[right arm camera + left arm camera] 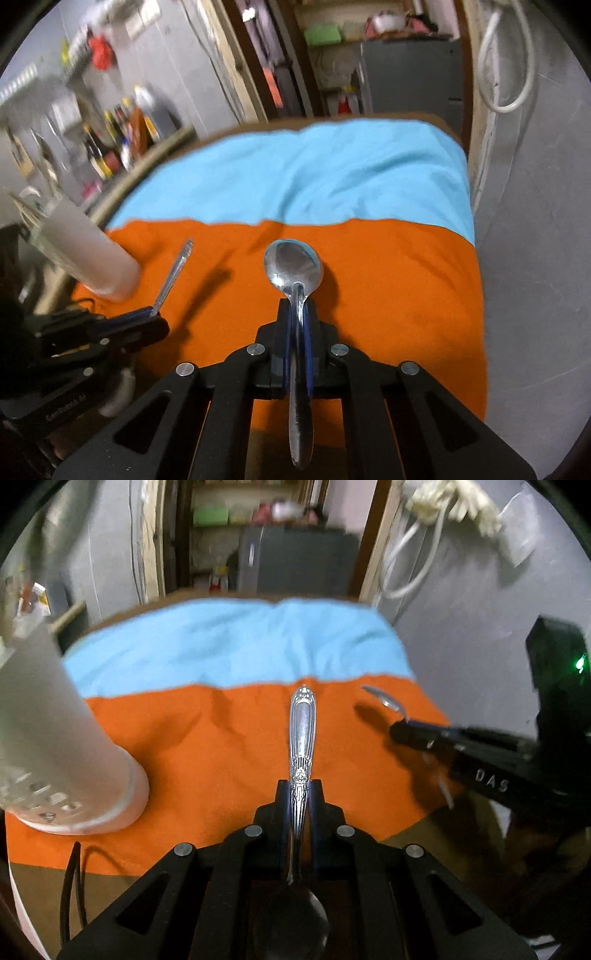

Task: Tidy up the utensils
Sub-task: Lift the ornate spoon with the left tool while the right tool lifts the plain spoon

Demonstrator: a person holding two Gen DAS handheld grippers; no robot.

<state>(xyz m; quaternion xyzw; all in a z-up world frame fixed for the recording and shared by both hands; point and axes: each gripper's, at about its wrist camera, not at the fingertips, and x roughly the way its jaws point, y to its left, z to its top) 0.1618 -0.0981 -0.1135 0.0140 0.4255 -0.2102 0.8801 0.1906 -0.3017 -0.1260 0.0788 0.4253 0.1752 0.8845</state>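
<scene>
Two spoons are in your grippers, one each, both held above the orange cloth (221,746).

Your left gripper (299,788) is clamped on the ornate spoon (303,731) partway along its handle. The patterned handle end sticks out forward past the fingertips, and the bowl sits back between the gripper's arms, close to the camera. In the right wrist view you see the same gripper at the lower left, with the spoon's handle slanting up out of it toward the cup (92,254).

Your right gripper (297,306) is closed on the plain spoon (293,264) at its neck. The bowl points forward, just past the fingertips, concave side facing the camera, and the handle runs back between the gripper's arms. From the left wrist view this gripper comes in from the right, with the spoon's bowl showing beyond its tip, blurred, over the right part of the cloth.

You have the white cup standing on the left end of the orange cloth, near your left gripper. It has a wide foot, and its top carries rows of holes near the rim as seen in the left view (48,801). Utensil ends seem to poke from its top in the right view, though they are too blurred to name.

Beyond the orange cloth lies a blue cloth (314,177), the two meeting edge to edge across the table.
</scene>
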